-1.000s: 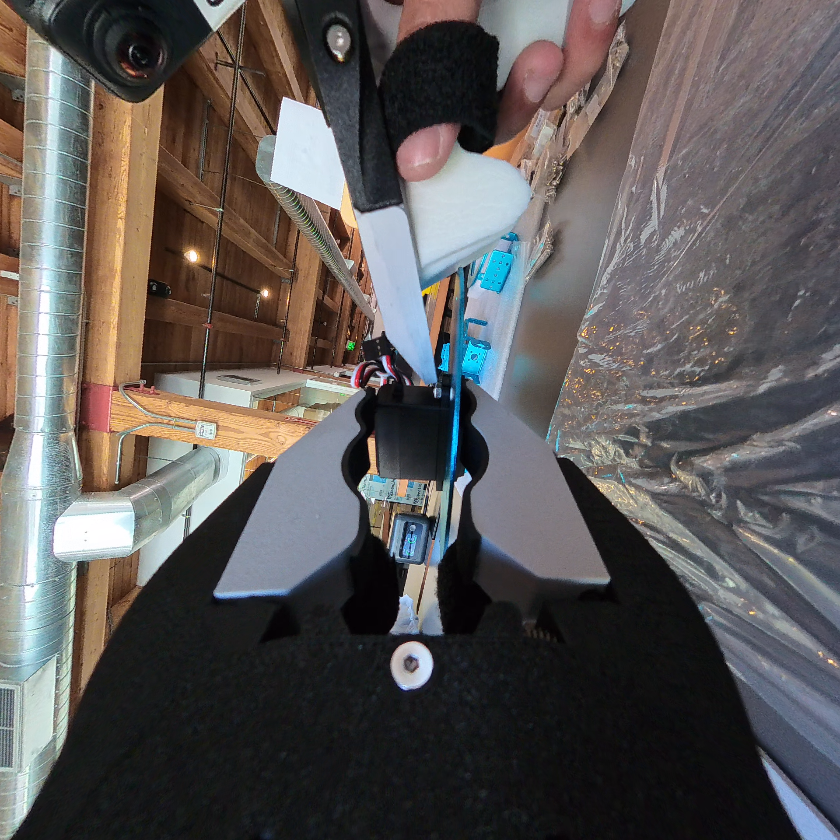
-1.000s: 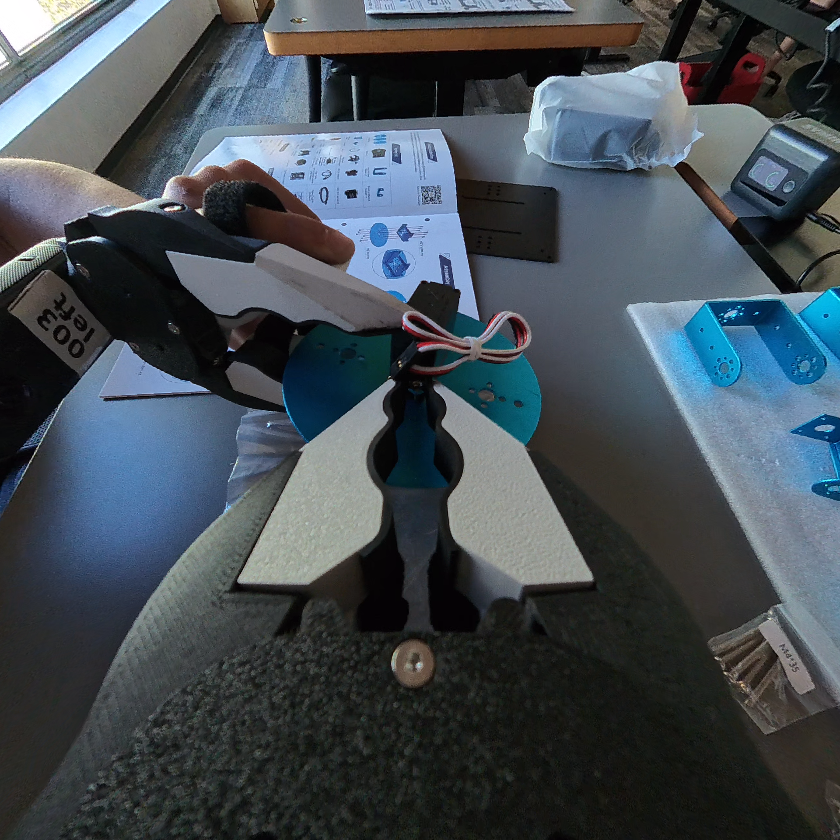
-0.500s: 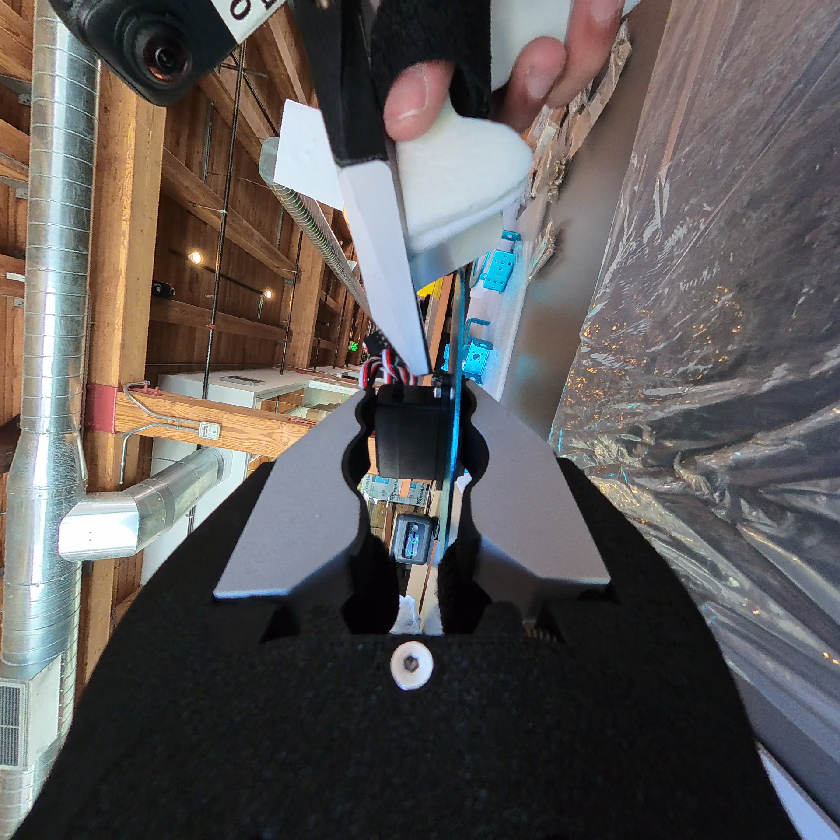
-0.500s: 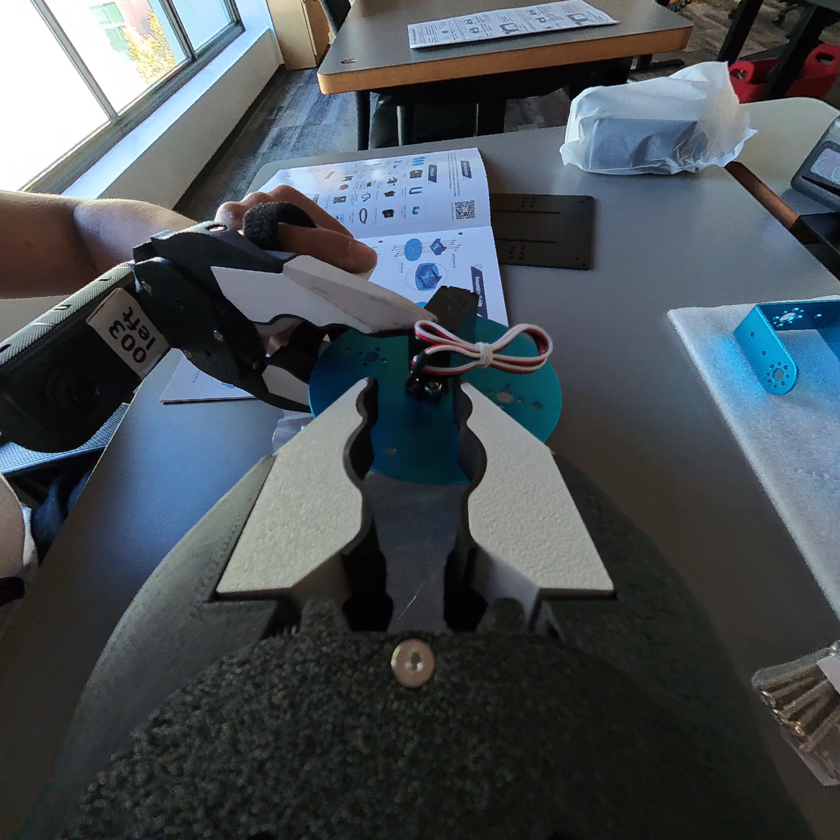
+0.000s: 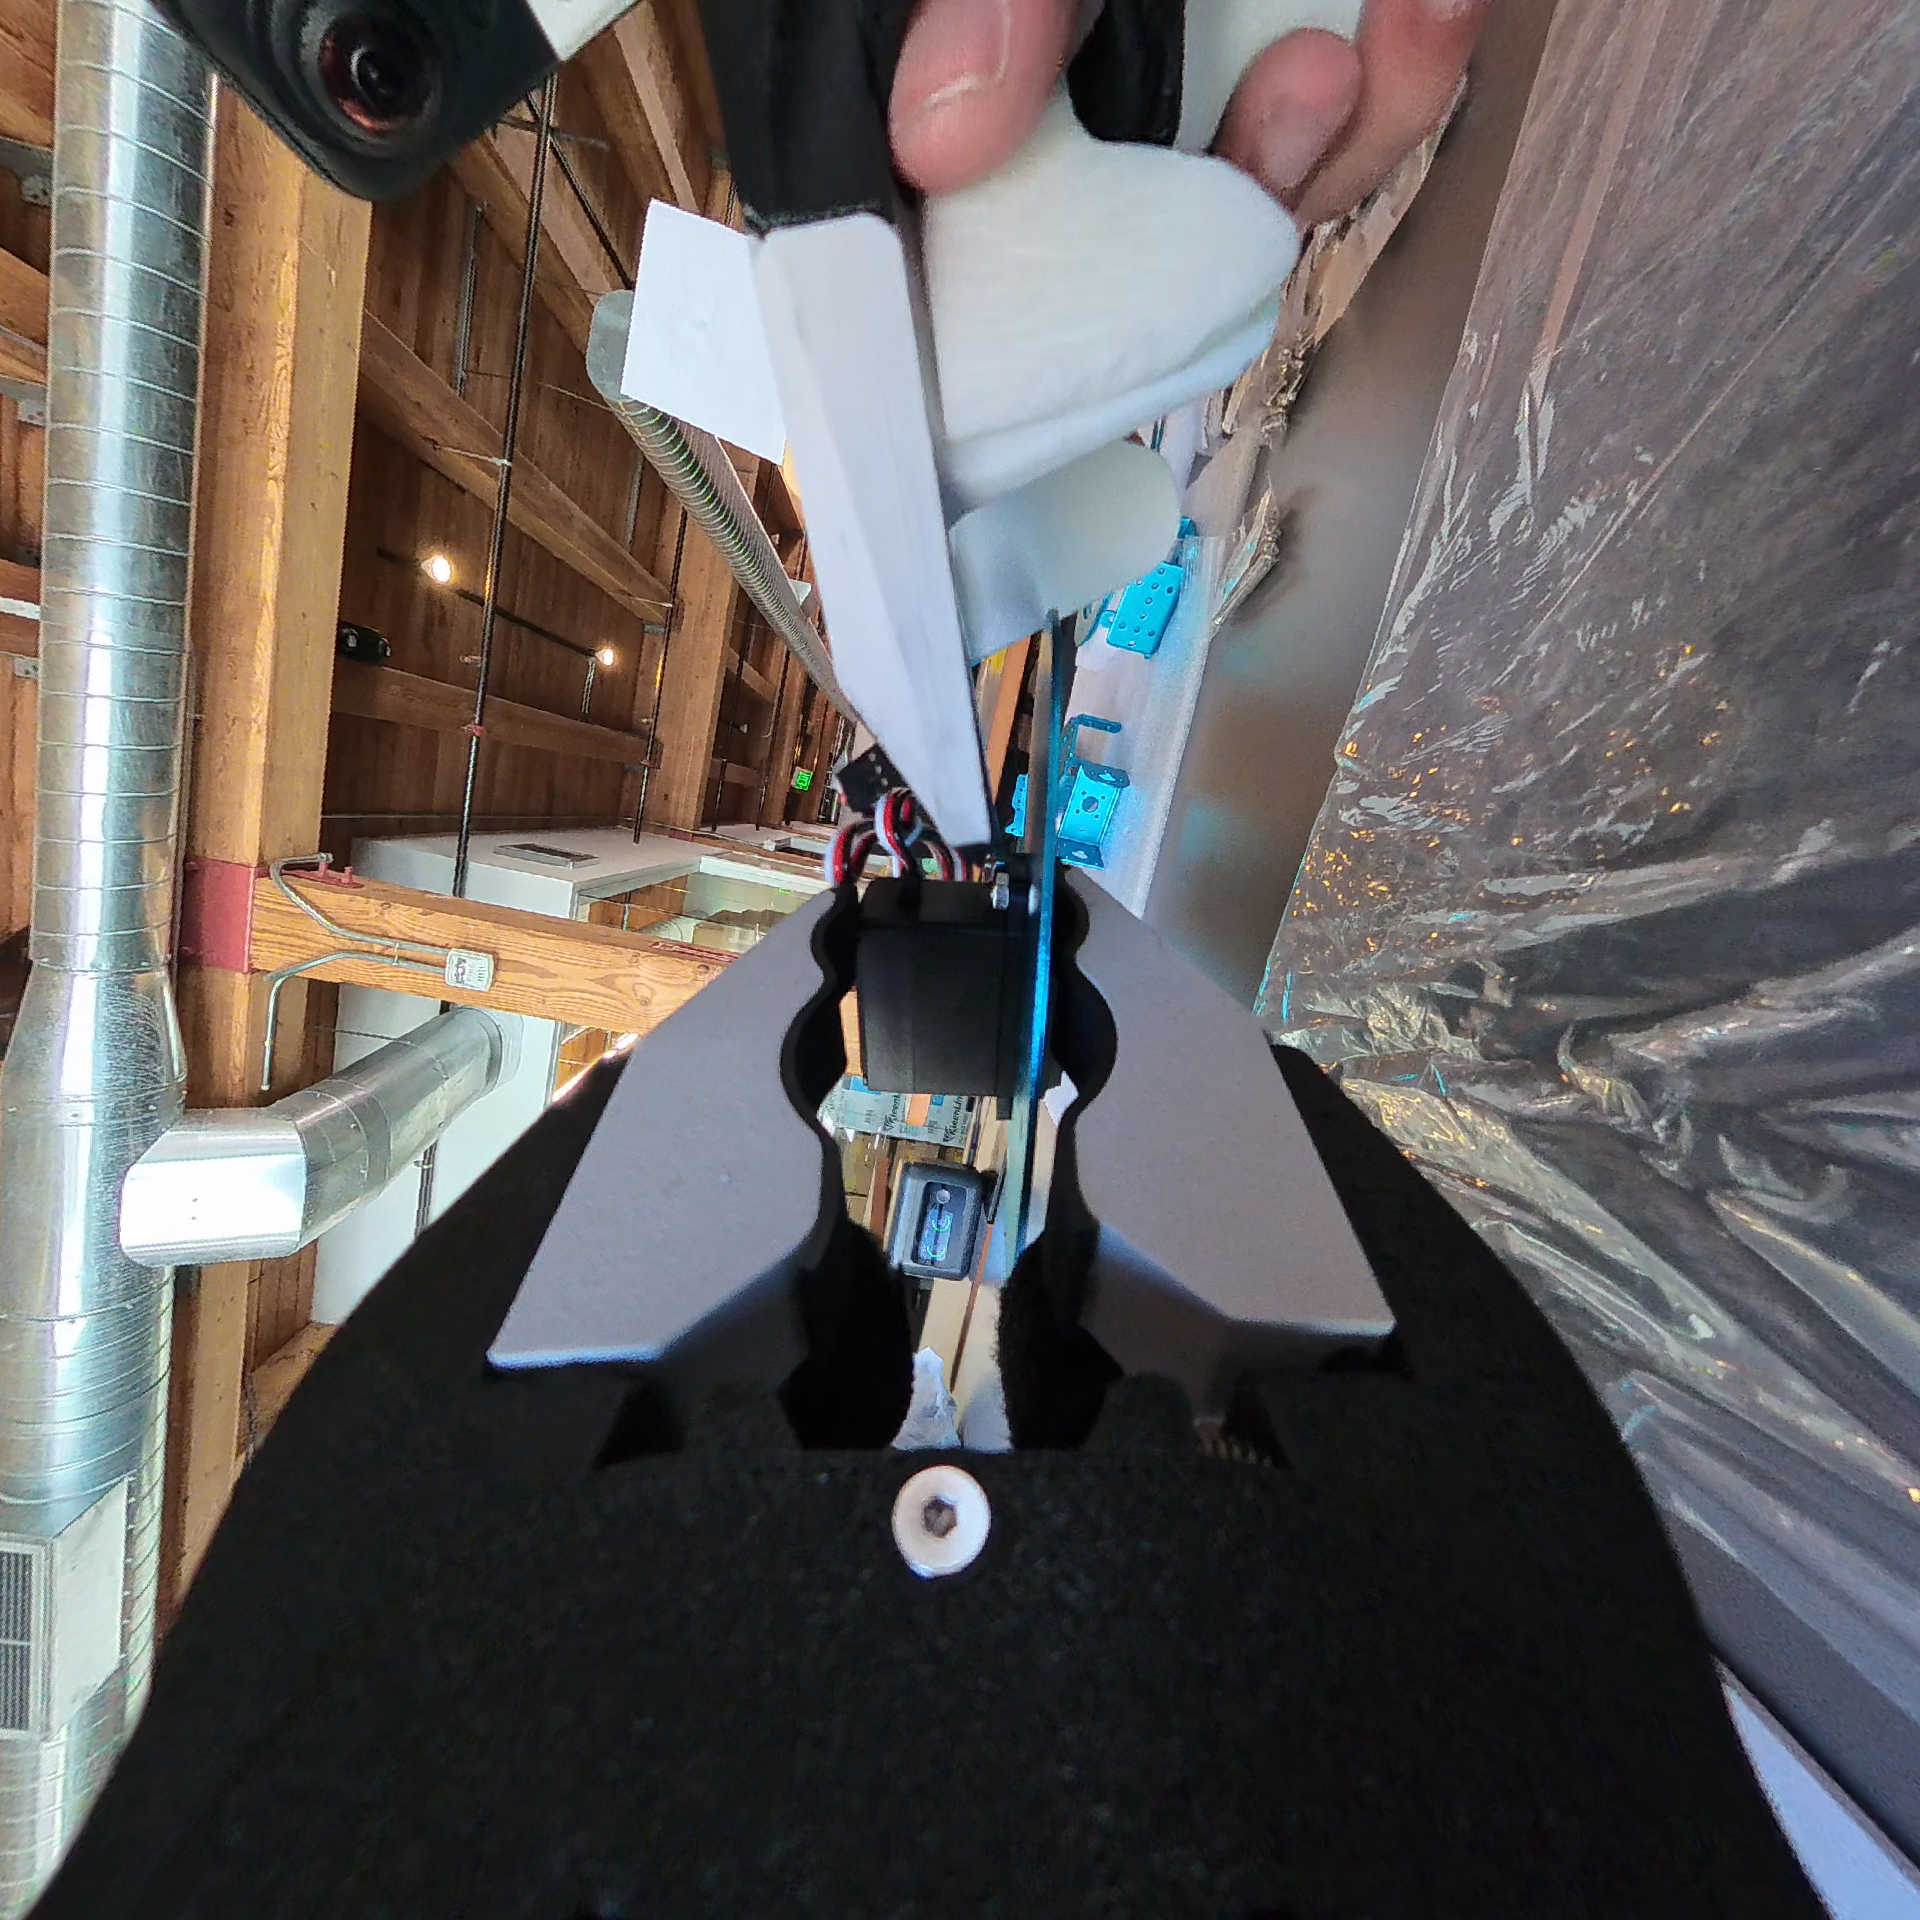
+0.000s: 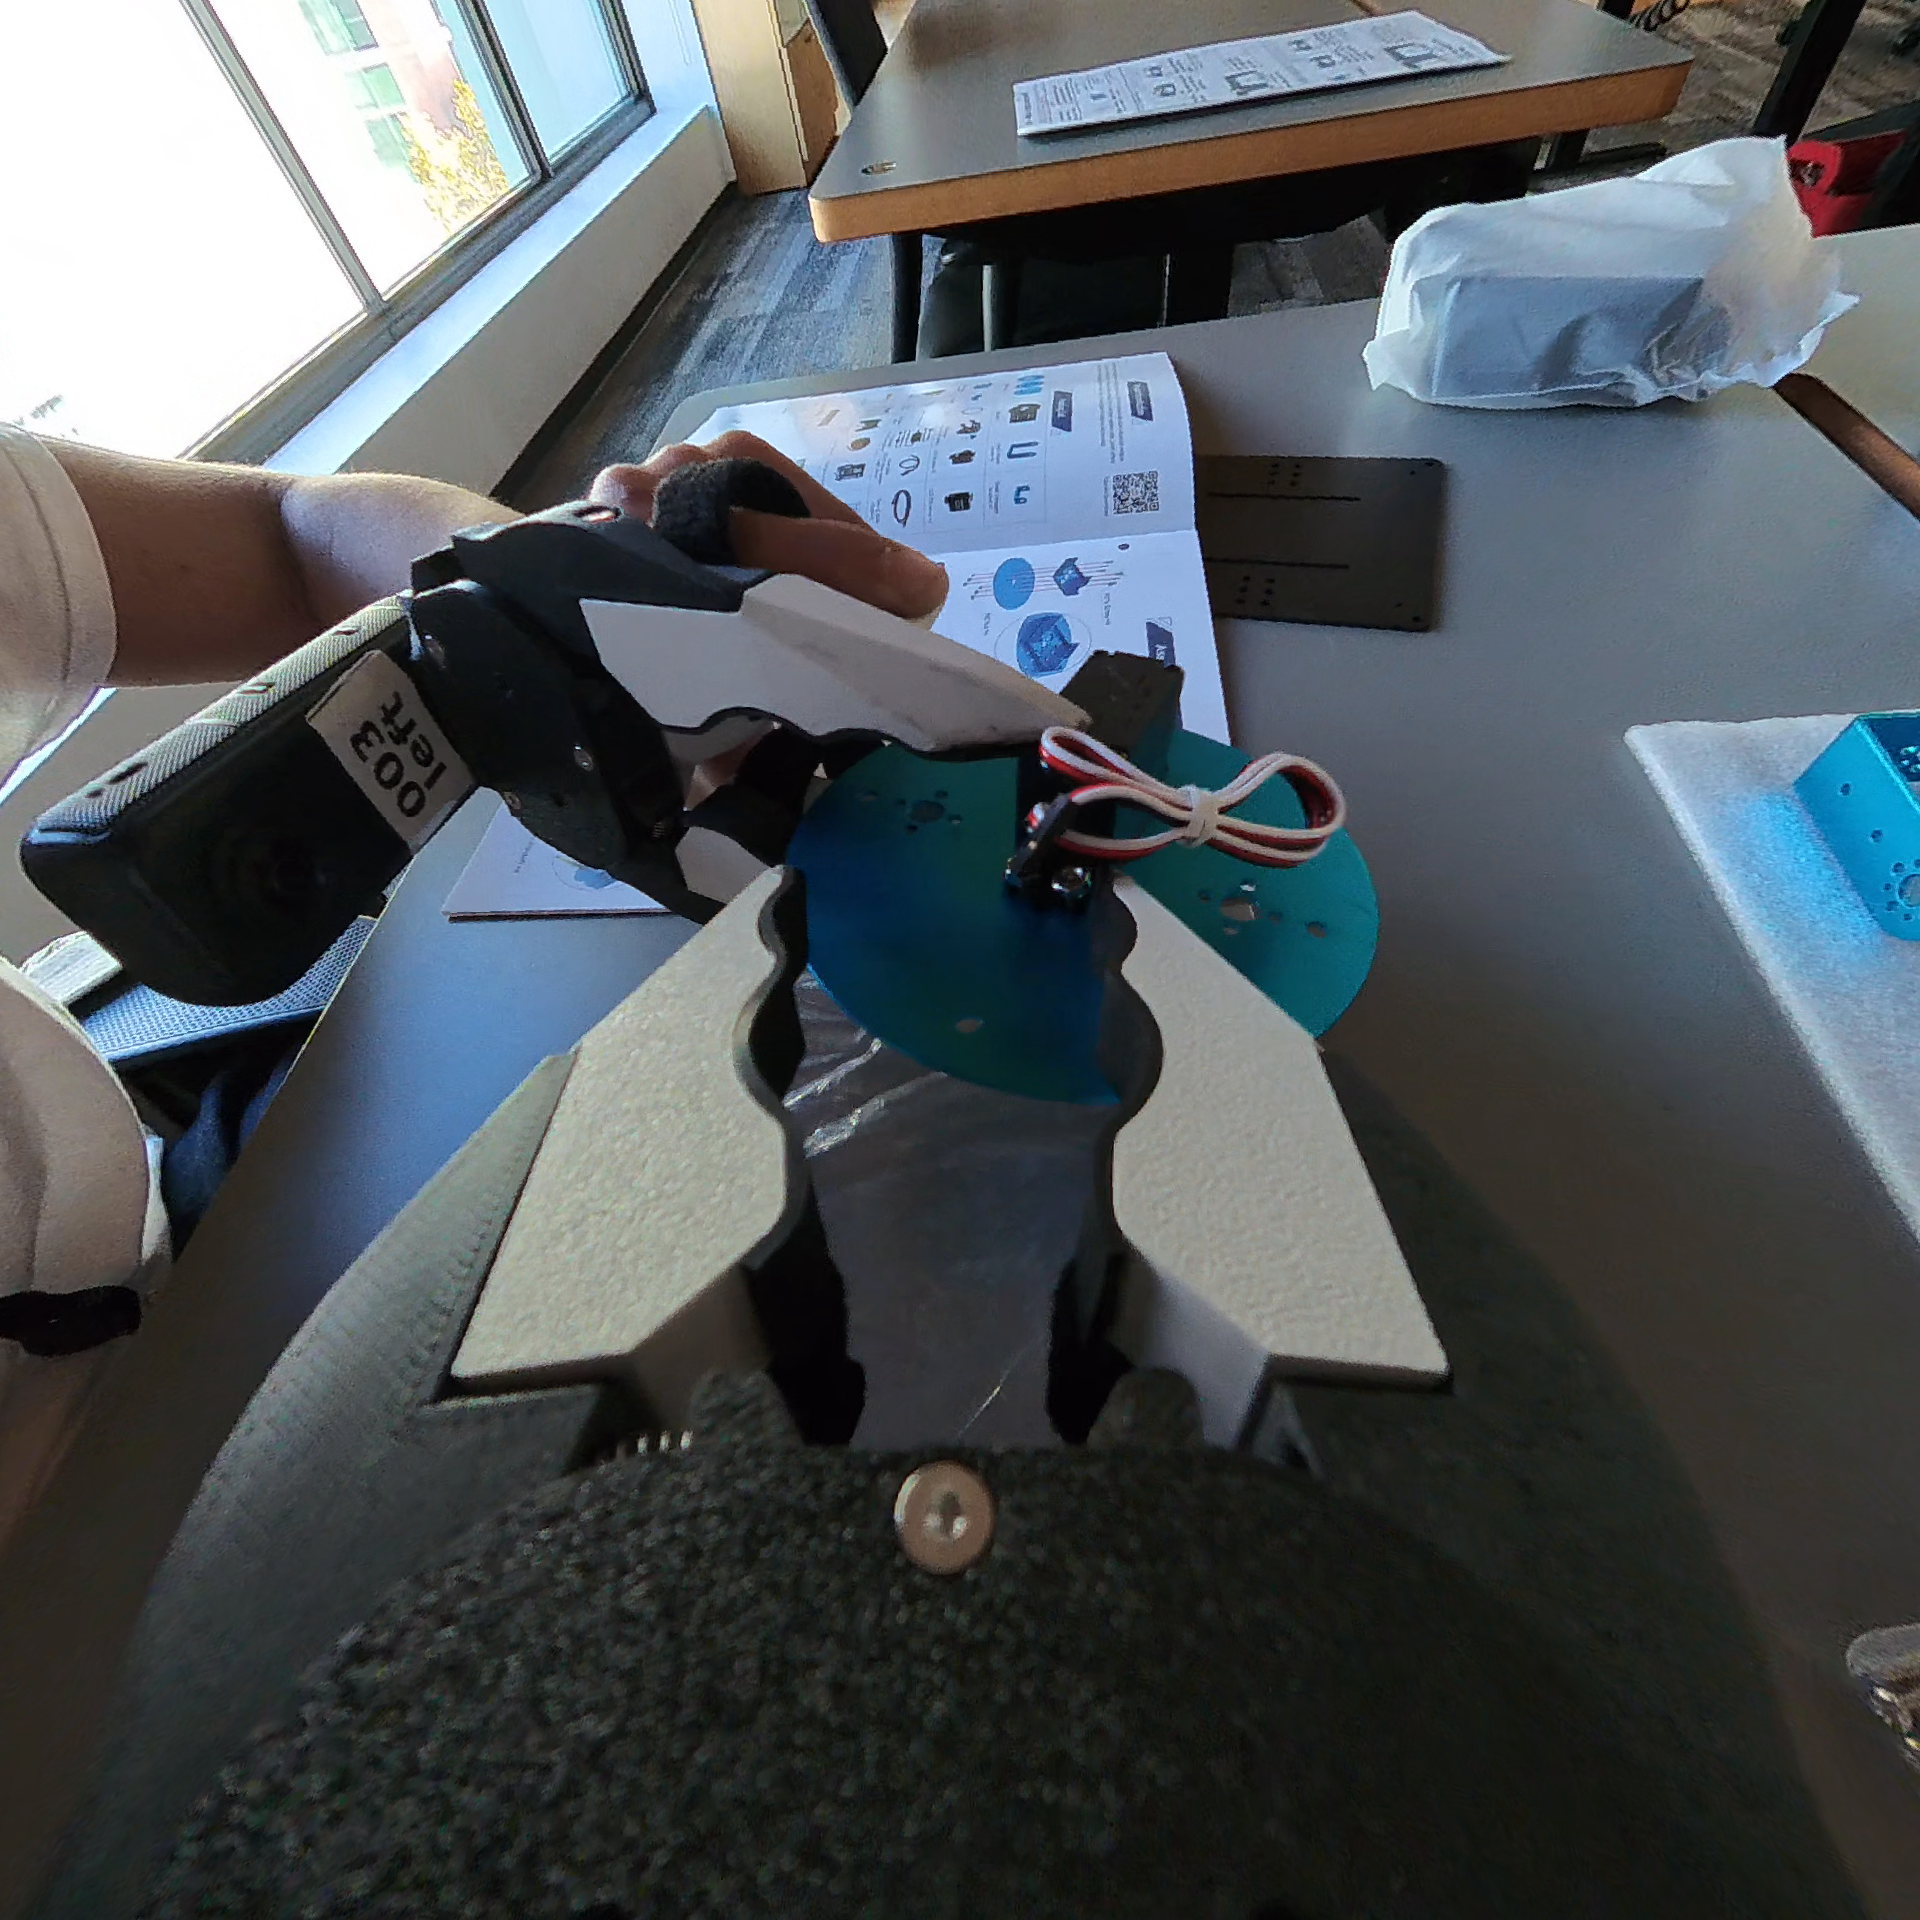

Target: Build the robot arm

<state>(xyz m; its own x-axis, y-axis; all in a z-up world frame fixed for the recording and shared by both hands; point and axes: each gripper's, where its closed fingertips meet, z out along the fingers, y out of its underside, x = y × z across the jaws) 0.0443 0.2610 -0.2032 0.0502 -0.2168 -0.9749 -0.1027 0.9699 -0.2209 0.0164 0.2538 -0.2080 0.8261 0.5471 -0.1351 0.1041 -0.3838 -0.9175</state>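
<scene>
On the left we see our left hand-held gripper reaching in from the window side, its fingers clamped on the black servo and the thin blue round plate the servo is fixed to; the plate is held edge-on in the left wrist view and above the desk in the right one. A red-and-white wire bundle loops off the servo, just past the tips. Our right hand-held gripper stands with its jaws apart, empty, its tips near the plate's near edge, over a crinkled clear plastic bag. We judge the grip narrow: a nudge from the right tips could twist the plate out, or snag the loose wire. Behind lie an open instruction booklet and a black flat plate; to the right, a white foam sheet with a blue bracket sits well apart, leaving bare desk between for setting down.
</scene>
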